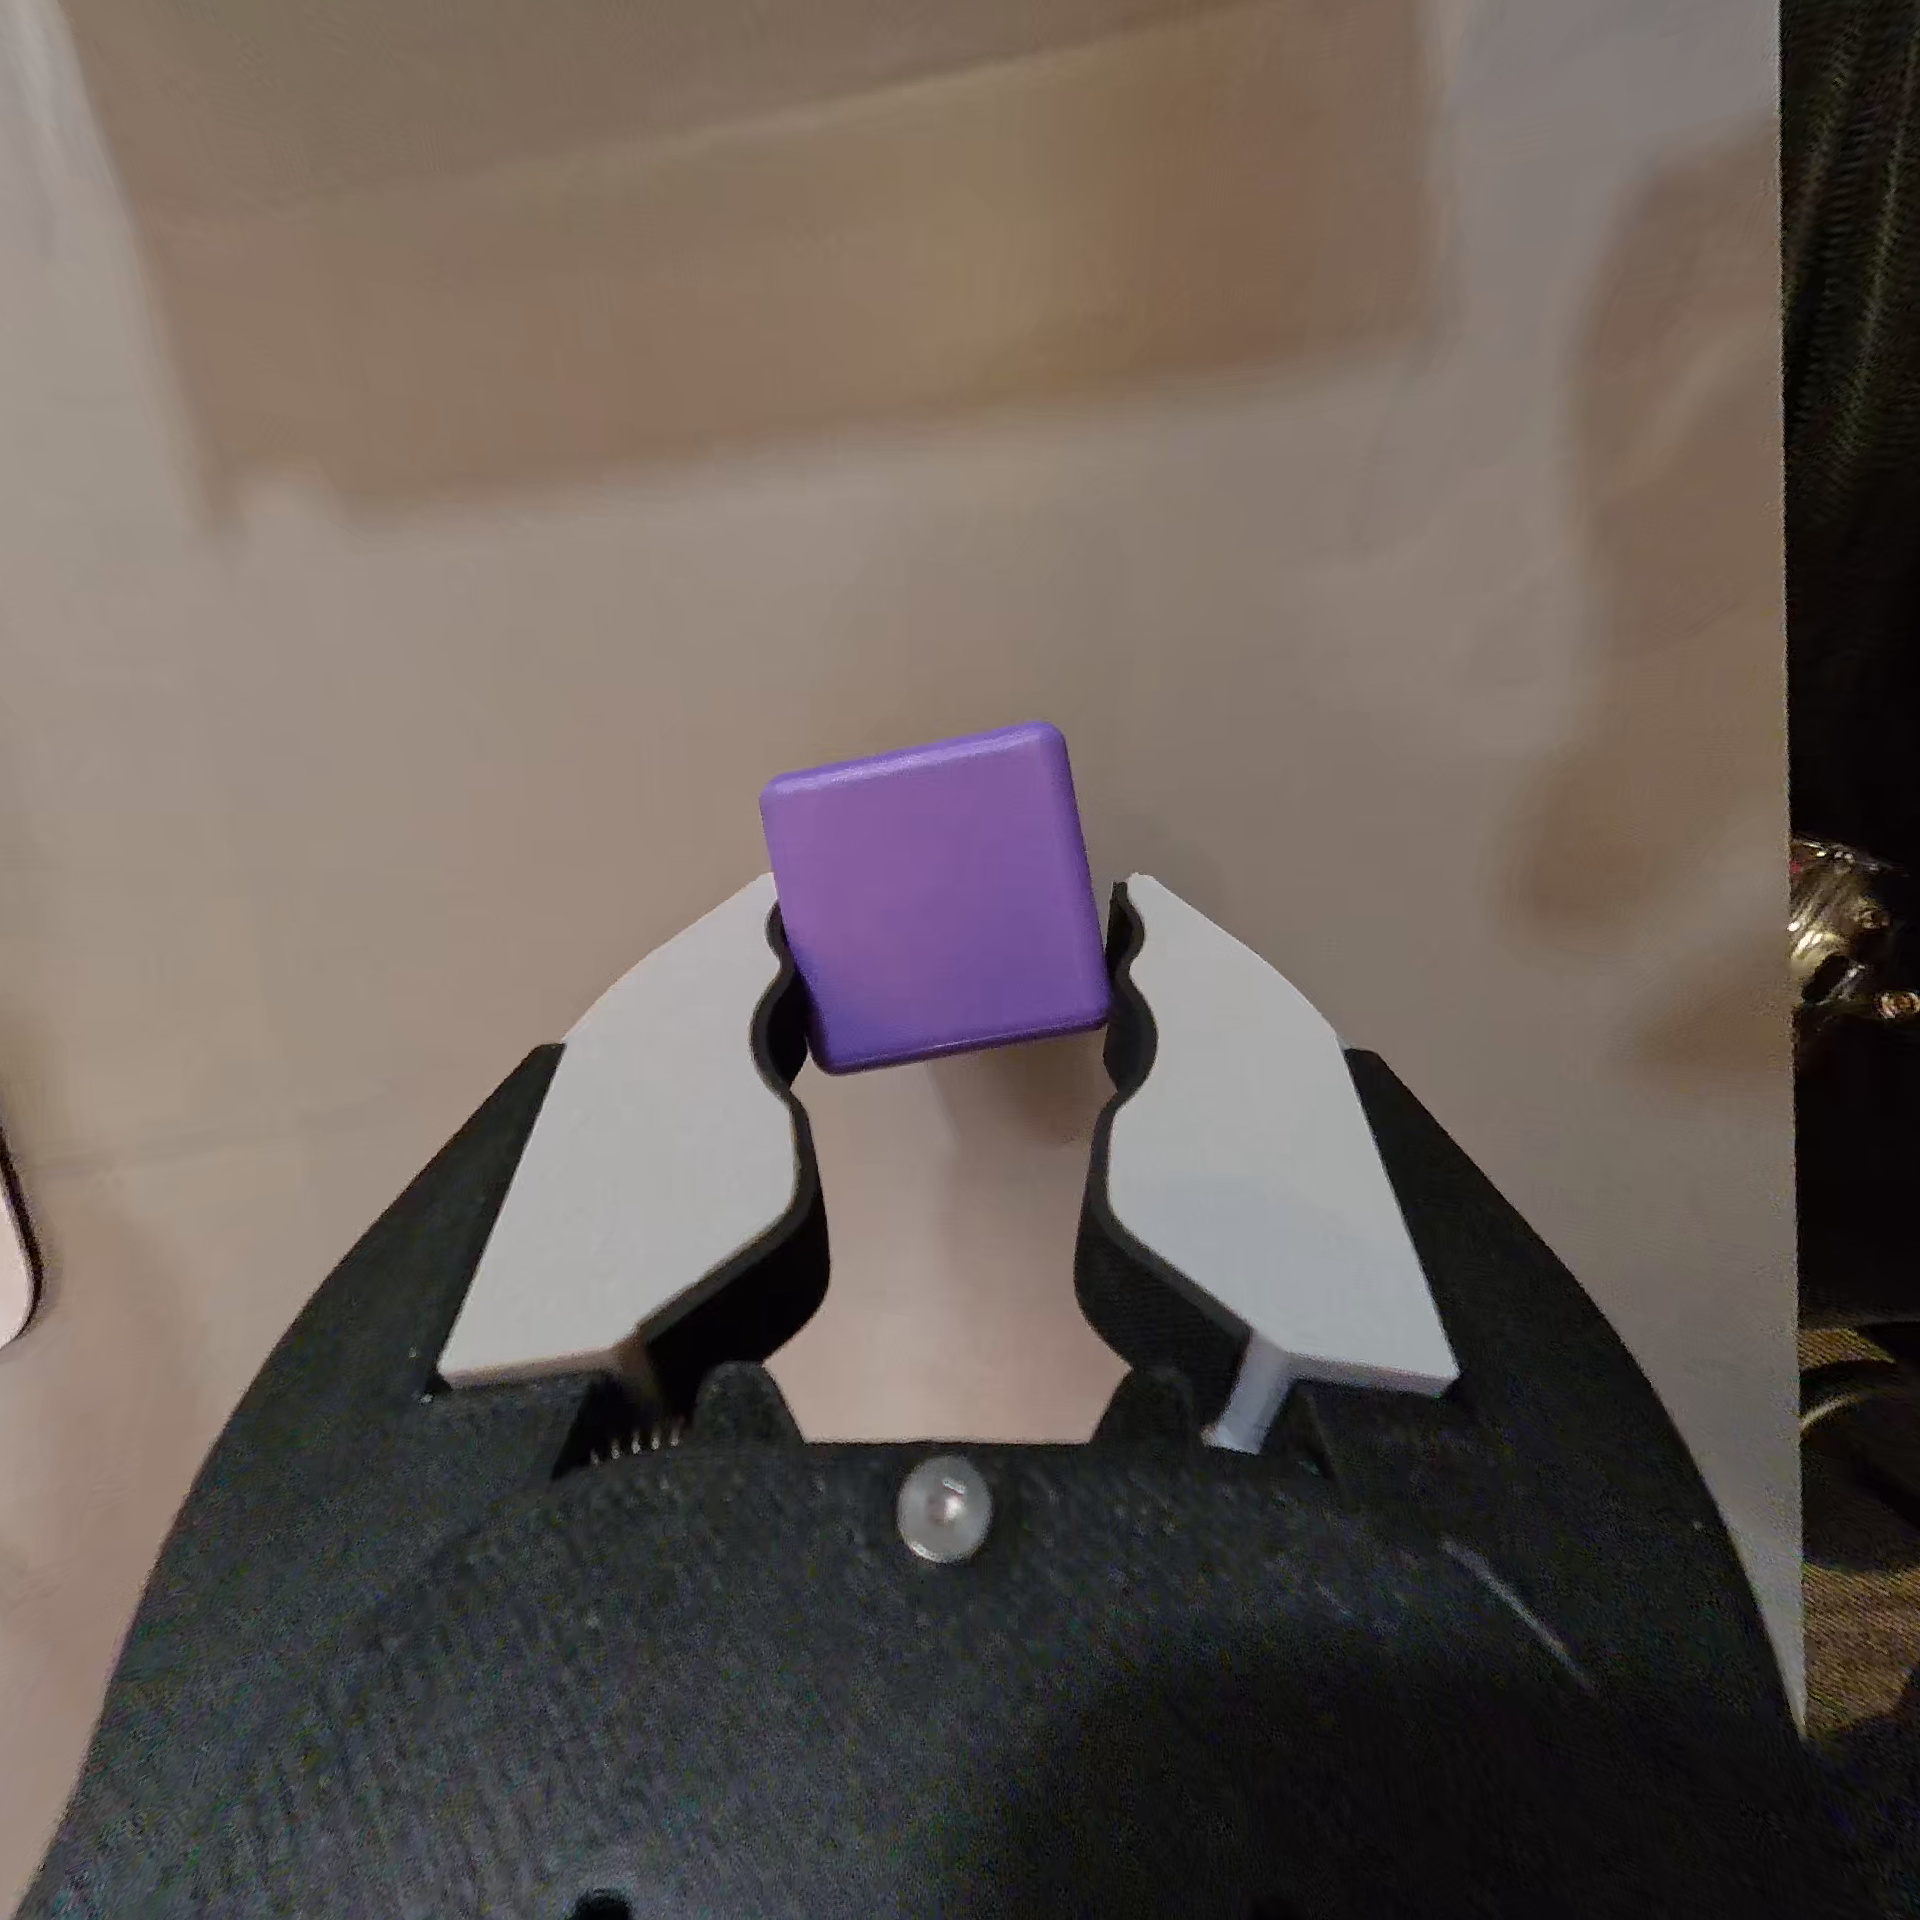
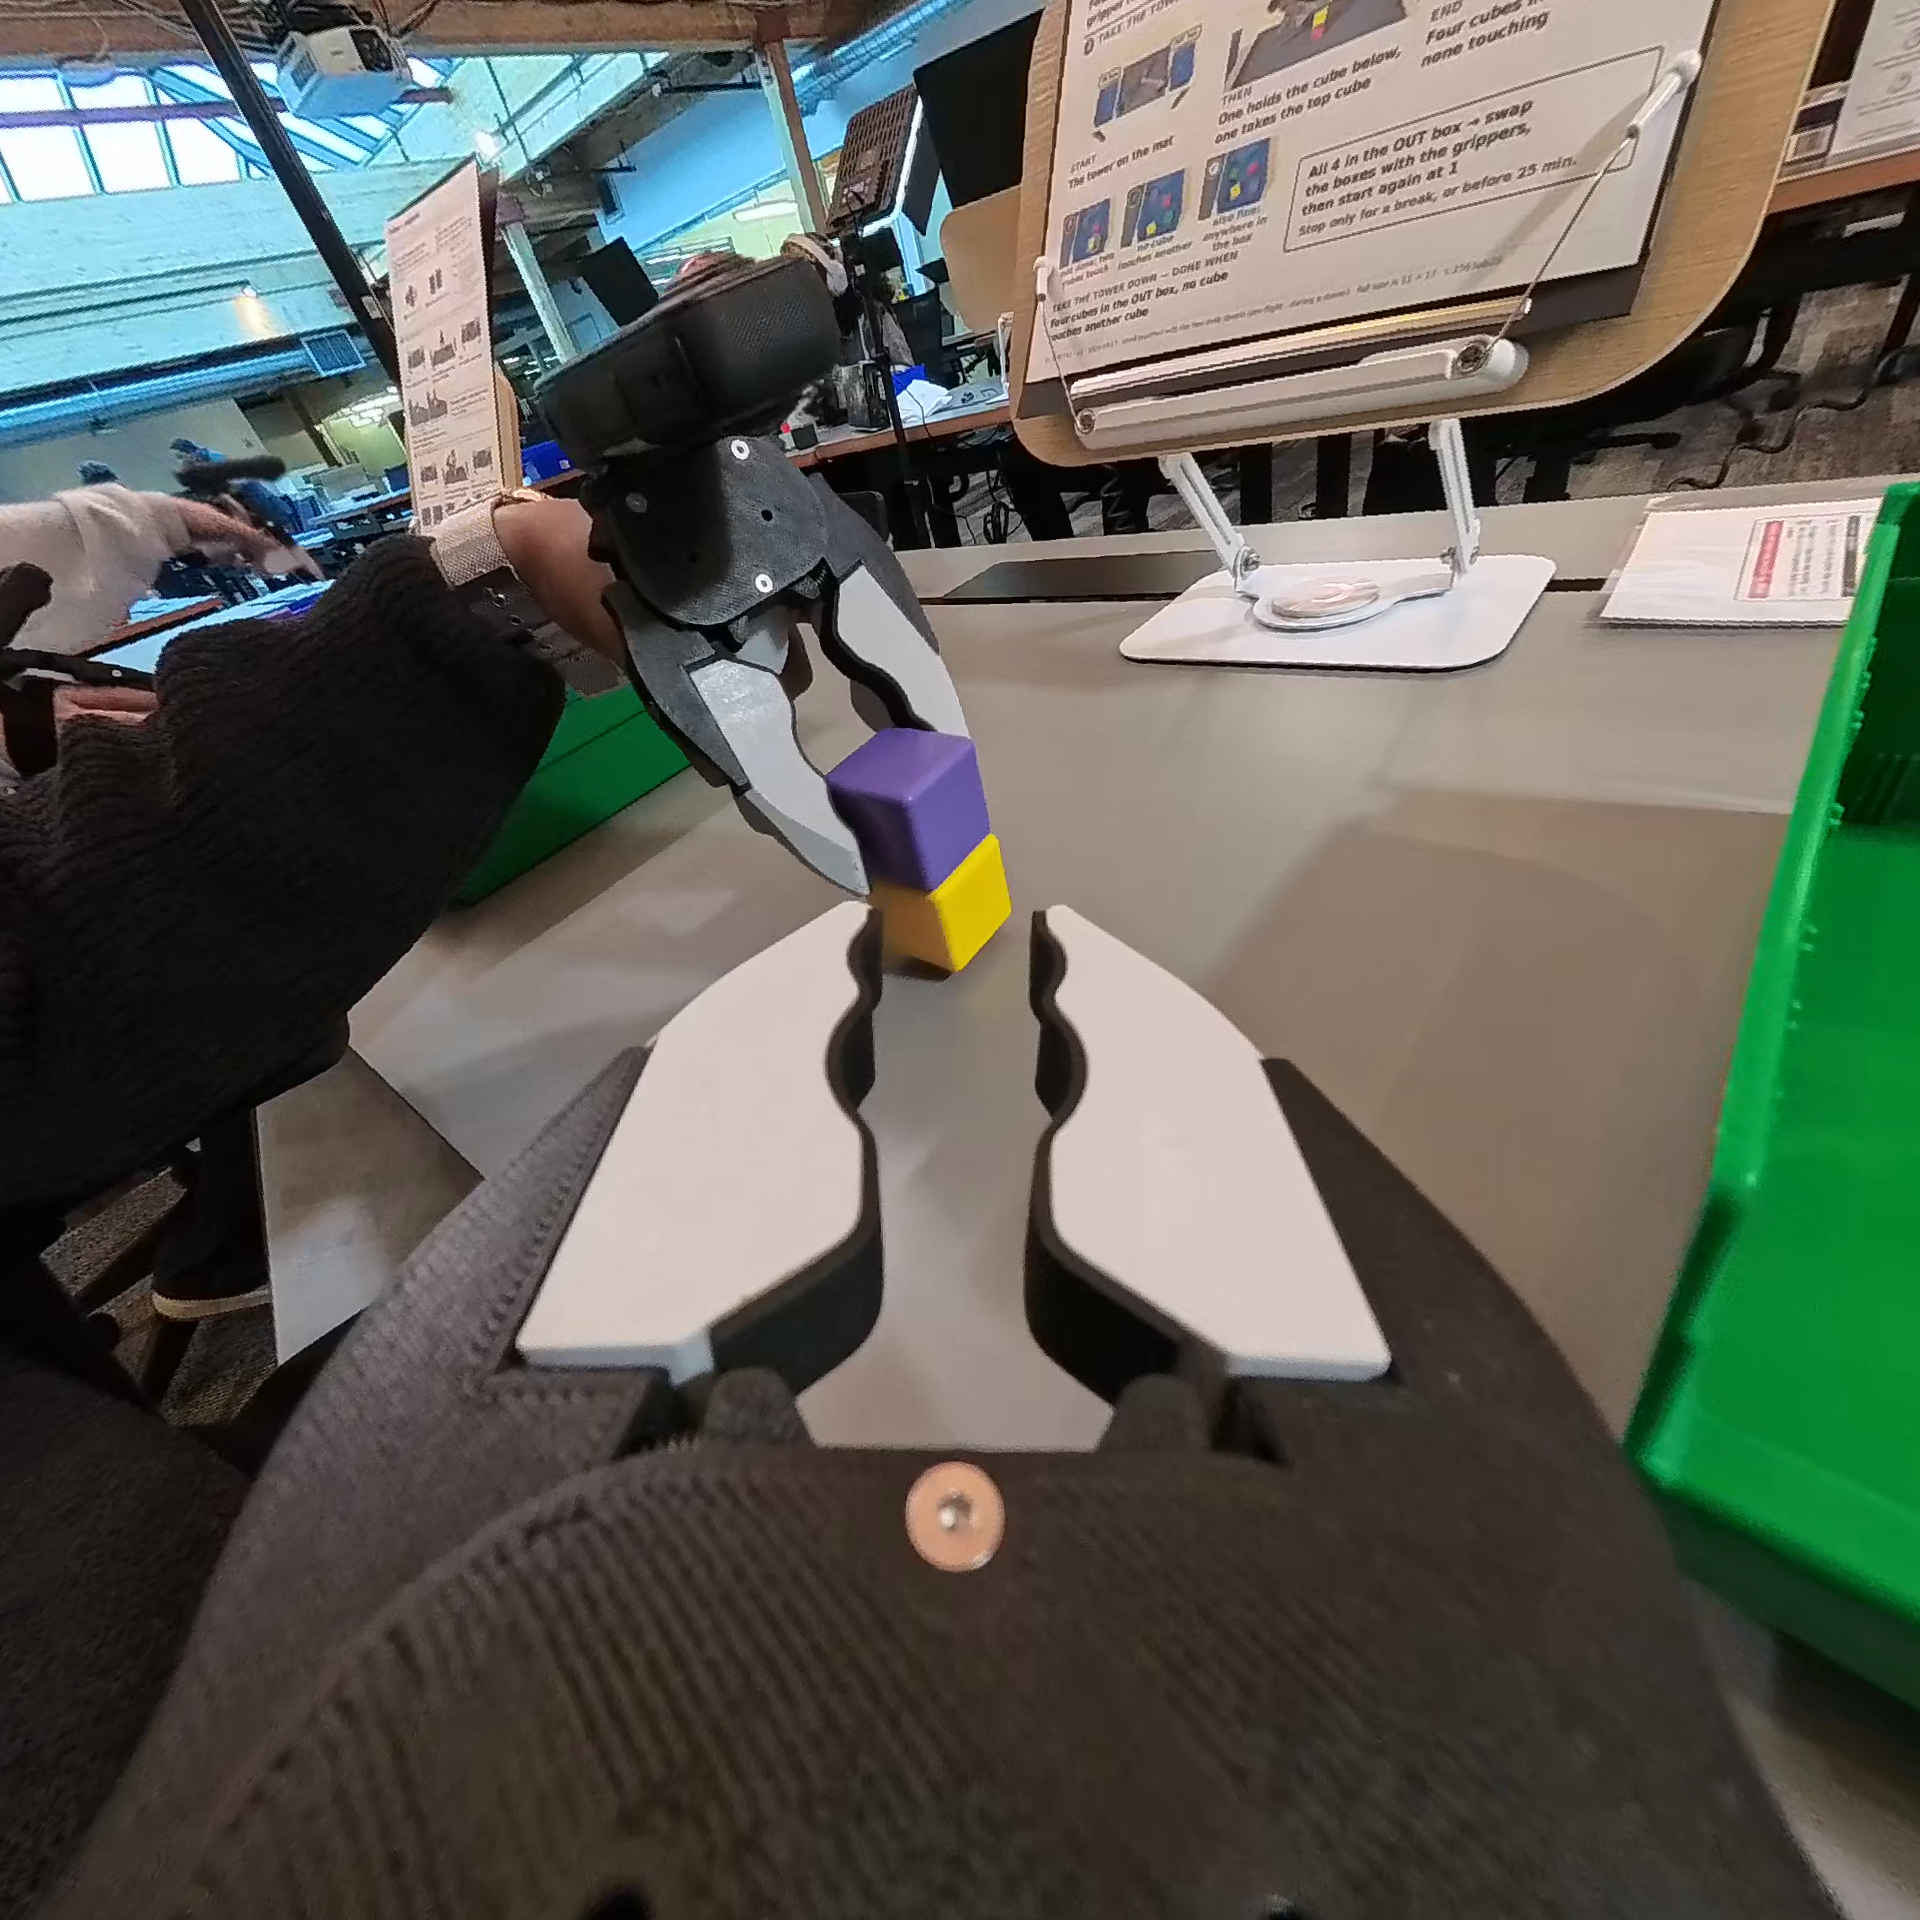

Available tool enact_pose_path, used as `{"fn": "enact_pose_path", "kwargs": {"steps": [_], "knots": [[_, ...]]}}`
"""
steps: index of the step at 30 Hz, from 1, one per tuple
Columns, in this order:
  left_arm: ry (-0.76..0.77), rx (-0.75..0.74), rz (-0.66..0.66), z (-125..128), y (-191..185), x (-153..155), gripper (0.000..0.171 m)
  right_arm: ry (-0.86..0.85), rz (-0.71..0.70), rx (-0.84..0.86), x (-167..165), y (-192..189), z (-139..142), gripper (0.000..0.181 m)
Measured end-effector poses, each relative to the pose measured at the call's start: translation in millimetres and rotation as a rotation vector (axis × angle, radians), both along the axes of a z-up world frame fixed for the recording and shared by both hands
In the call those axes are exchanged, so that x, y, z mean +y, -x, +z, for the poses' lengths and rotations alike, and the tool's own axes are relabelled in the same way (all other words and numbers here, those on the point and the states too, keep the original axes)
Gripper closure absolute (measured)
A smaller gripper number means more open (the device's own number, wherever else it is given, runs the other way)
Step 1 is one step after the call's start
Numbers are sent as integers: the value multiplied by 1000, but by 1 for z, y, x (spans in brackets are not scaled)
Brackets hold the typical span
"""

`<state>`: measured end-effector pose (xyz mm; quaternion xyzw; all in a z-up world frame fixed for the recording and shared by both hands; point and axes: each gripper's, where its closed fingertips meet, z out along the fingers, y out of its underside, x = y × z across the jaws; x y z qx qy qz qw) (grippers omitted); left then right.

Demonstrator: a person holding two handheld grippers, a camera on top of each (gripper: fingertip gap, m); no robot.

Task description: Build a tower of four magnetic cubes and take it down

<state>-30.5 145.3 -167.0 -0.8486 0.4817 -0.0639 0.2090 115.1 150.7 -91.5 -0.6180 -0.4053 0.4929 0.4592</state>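
Note:
A purple cube (image 2: 914,800) sits on top of a yellow cube (image 2: 951,909) on the grey table (image 2: 1403,883). My left gripper (image 2: 914,810) comes down from the upper left, shut on the purple cube. In the left wrist view the purple cube (image 1: 930,899) sits tilted between the fingertips of the left gripper (image 1: 951,883), and it hides the yellow cube. My right gripper (image 2: 956,914) is open and empty, low over the table, its fingertips just short of the yellow cube. No other cubes are in view.
A green bin (image 2: 1818,1039) stands close on the right. Another green bin (image 2: 582,790) lies behind the left gripper. An instruction board on a white stand (image 2: 1340,613) and a paper sheet (image 2: 1745,561) are at the back. A dark sleeve (image 2: 260,831) fills the left.

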Motion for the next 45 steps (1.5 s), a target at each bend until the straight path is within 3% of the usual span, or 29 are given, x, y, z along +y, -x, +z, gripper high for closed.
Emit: {"fn": "enact_pose_path", "kwargs": {"steps": [11,16,23,31,39,45], "knots": [[28,-42,36,-2,6,-3,114,-2,2,-2,-1,1,0,154],[-7,-156,63,17,5,-3,118,-1,4,0,-1,1,0,154],[-45,-154,130,30,27,-8,118,2,18,3,-3,4,0,154],[-244,-291,226,79,50,-13,132,7,57,7,-7,15,1,154],[-65,-142,260,16,50,-31,130,-8,125,-4,-20,35,1,154],[-56,-179,290,8,48,-38,134,-18,164,-7,-28,45,1,154]]}}
